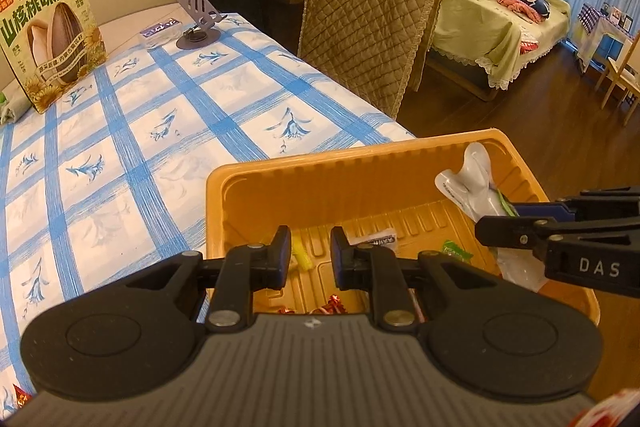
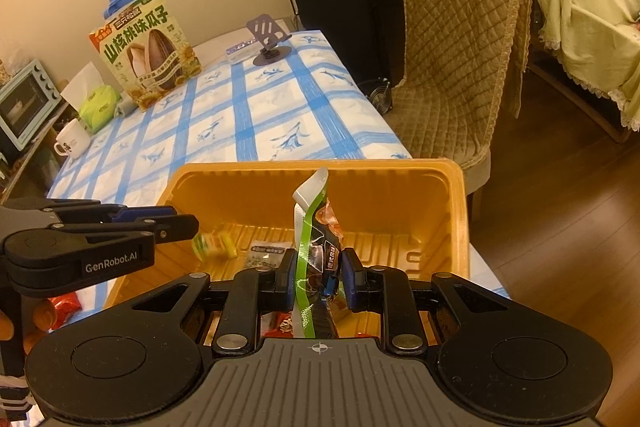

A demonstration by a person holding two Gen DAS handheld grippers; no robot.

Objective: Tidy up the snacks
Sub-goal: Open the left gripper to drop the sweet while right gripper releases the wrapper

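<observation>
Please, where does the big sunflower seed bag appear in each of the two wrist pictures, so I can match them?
Left wrist view: the sunflower seed bag stands at the far left edge, on the checked tablecloth.
Right wrist view: the same bag stands upper left of centre, beside a green tissue pack.
Shared landmark: the purple phone stand, to the right of the bag in both.
</observation>
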